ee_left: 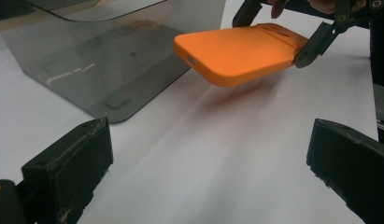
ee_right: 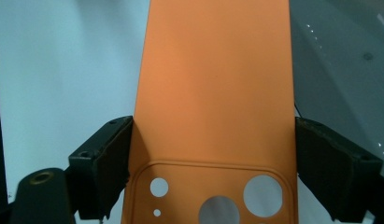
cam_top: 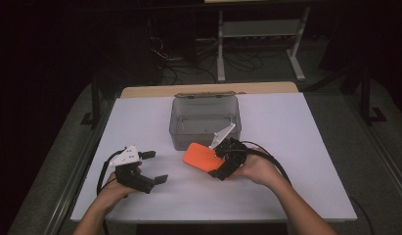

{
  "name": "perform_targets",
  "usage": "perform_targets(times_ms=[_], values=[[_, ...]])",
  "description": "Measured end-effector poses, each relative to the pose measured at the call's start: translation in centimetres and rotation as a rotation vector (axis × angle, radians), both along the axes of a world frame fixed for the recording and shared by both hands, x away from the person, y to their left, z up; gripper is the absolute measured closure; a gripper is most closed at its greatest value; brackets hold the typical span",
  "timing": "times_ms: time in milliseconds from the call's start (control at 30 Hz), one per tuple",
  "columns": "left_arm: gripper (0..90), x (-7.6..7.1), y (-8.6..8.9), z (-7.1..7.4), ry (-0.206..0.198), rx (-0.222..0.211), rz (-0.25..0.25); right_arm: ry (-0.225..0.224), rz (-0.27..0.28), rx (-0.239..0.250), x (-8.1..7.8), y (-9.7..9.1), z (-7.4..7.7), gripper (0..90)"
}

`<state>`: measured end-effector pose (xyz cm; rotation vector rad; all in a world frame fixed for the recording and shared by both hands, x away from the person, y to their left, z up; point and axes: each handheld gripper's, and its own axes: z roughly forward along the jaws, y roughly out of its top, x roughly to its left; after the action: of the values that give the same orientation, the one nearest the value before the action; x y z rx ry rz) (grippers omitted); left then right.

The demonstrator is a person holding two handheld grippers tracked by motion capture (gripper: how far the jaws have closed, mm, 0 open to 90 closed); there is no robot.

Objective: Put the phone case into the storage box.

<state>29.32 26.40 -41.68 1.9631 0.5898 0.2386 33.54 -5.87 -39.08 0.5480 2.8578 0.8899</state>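
High view shows a white rectangular table top (cam_top: 286, 147) with a smoky grey, clear plastic box (cam_top: 205, 122) standing open-topped toward twelve o'clock of the centre; the right gripper (cam_top: 215, 164) sits just at five o'clock of that box, held in a person's right hand (cam_top: 255, 169), and its two black jaws are clamped on the side edges of a flat orange silicone phone case (cam_top: 202, 157); the case sticks out toward ten o'clock from the jaws, lifted off the table and just in front of the box's near wall, whether touching it I cannot tell.

Right gripper view looks along the orange case (ee_right: 213, 93): the jaws press against its two long edges near the camera cut-outs, and the grey box wall (ee_right: 339, 70) lies at two o'clock of it.

Left gripper view shows the case (ee_left: 236, 53) hovering over the white table (ee_left: 217, 154), with a soft orange-tinted shadow beneath it, the box (ee_left: 101, 60) at ten o'clock, and the right gripper's jaw tips gripping the case's far end at two o'clock; the left gripper's own jaws stand wide apart with nothing between them.

Back in the high view, the left gripper (cam_top: 152, 167) rests at eight o'clock of the box, well apart from the case, held in the left hand (cam_top: 113, 188).
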Motion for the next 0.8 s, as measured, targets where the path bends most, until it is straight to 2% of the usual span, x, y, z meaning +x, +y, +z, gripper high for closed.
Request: perform_targets(times_ms=[200, 800], values=[[0.3, 0.2, -0.9, 0.2, -0.005, -0.029, -0.006, 0.005, 0.000, -0.002, -0.1, 0.1, 0.0, 15.1], [0.3, 1.0, -3.5, 0.9, -0.032, -0.035, -0.035, -0.002, 0.008, -0.010, 0.0, 0.1, -0.1, 15.1]])
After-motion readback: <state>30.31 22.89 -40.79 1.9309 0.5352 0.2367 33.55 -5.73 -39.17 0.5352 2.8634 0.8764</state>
